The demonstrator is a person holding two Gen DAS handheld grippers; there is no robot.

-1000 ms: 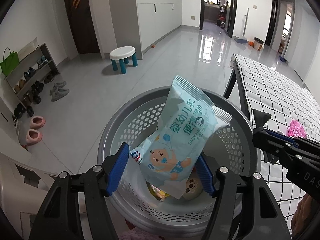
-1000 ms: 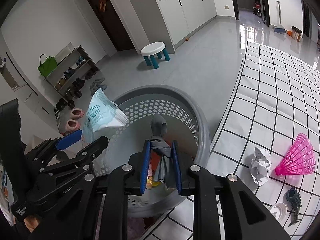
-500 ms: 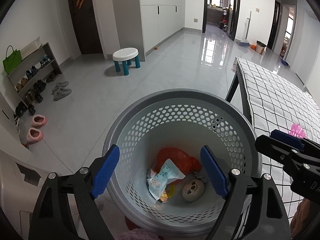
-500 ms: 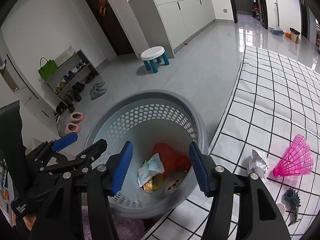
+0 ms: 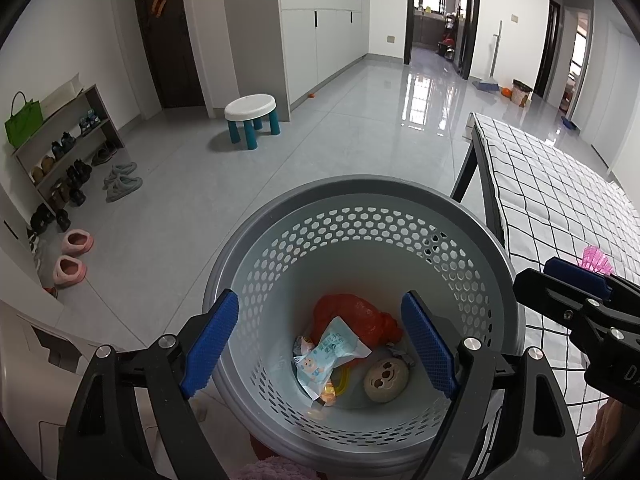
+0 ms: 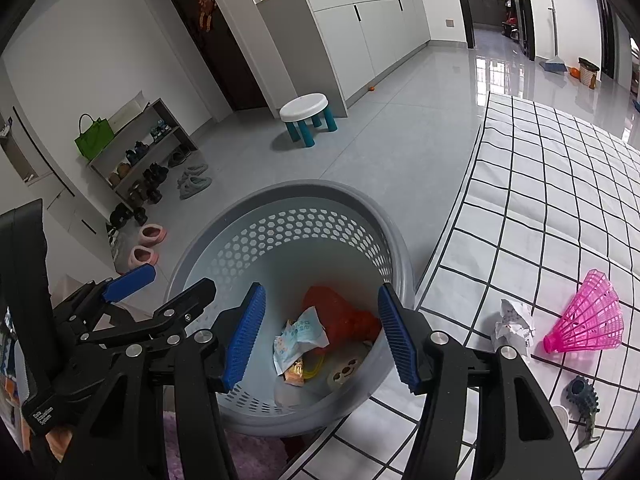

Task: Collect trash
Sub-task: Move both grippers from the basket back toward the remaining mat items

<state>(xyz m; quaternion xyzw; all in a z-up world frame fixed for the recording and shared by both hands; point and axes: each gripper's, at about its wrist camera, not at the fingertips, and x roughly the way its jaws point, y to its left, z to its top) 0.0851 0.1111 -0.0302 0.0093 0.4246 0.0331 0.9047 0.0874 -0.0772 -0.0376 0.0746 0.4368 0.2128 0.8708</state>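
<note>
The gray basket (image 5: 362,200) fills the lower middle of the frame; inside lie a wipes pack (image 5: 328,354), a red bag (image 5: 352,314) and a round toy face (image 5: 386,378); the left gripper (image 5: 320,344) and right gripper (image 6: 320,338) (both over the basket) have just spread apart and hold nothing.

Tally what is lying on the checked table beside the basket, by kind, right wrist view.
Pink shuttlecock: 1
Crumpled paper: 1
Dark dinosaur toy: 1
Small white round thing at the edge, cut off: 1
Total: 4
</note>
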